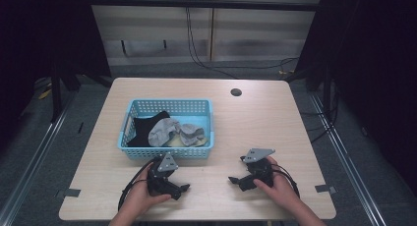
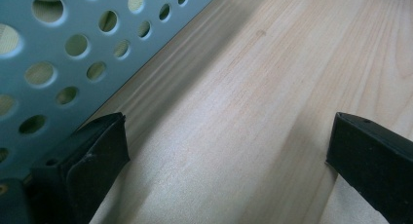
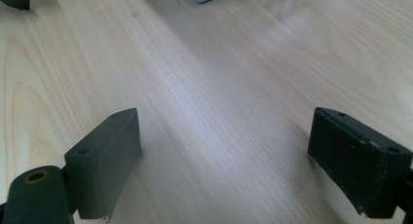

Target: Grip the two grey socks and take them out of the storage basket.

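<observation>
Both the left gripper (image 1: 181, 189) and the right gripper (image 1: 235, 181) rest on the table (image 1: 246, 123) with jaws spread wide, gripping nothing. The blue basket (image 1: 167, 152) sits just beyond the left one (its crumpled cloths (image 1: 169, 130) blur together, the dark one partly buried).

Free table in front, basket behind

The basket (image 1: 167, 150) blocks the left gripper (image 1: 183, 189); bare table (image 1: 255, 123) lies open beside the right gripper (image 1: 235, 180).

Black left tool (image 1: 183, 188), black right tool (image 1: 234, 180), grey three-cornered top plates, looping black cables, bare forearms
</observation>
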`<act>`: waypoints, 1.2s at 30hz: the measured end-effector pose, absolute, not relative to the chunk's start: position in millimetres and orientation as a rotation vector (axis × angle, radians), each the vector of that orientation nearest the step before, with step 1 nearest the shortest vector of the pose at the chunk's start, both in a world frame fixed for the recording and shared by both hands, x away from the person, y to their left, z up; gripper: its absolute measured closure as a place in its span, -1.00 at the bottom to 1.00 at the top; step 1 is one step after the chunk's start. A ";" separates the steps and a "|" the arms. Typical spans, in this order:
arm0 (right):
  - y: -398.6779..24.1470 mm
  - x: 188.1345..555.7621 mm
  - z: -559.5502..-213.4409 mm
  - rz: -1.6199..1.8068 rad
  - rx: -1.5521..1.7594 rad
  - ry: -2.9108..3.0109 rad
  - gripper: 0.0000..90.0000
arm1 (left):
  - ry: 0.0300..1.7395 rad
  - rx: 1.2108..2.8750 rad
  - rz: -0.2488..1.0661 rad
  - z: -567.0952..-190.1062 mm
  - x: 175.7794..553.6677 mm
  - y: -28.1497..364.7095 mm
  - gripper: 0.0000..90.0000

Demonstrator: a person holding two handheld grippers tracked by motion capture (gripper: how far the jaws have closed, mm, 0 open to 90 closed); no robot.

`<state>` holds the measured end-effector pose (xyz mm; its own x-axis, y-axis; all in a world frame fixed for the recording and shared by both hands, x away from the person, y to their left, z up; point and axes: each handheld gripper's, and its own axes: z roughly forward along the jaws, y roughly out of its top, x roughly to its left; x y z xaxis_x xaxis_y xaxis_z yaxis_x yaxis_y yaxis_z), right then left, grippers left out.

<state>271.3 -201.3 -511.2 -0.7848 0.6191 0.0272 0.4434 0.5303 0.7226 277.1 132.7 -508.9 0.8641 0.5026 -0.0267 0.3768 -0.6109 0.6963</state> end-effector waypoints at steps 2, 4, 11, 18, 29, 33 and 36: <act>-201.3 271.3 -511.2 1.099 0.897 2.537 -0.74 | 0.634 2.298 0.222 -508.8 277.0 132.6 -0.99; -201.3 271.3 -511.2 1.099 0.897 2.537 -0.74 | 0.639 2.296 0.223 -508.8 276.8 132.3 -0.98; -201.3 271.1 -511.1 1.098 0.901 2.538 -0.74 | 0.670 2.385 0.186 -495.9 275.2 131.2 -0.71; -201.3 271.1 -511.1 1.097 0.901 2.538 -0.74 | 0.741 2.427 0.086 -480.4 277.8 138.9 -0.59; -201.3 271.0 -511.1 1.098 0.903 2.538 -0.74 | 0.803 2.551 -0.013 -448.3 290.4 145.1 -0.55; -201.3 271.0 -511.1 1.098 0.903 2.538 -0.74 | 0.818 2.586 -0.043 -439.5 295.9 145.7 -0.53; -201.3 271.0 -511.1 1.098 0.903 2.538 -0.74 | 0.827 2.599 -0.064 -431.4 299.7 145.6 -0.53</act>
<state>271.0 -201.3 -511.1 -0.7831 0.6212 0.0299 0.4473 0.5292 0.7211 299.7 145.6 -431.4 0.8230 0.5438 -0.1643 0.5625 -0.7397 0.3694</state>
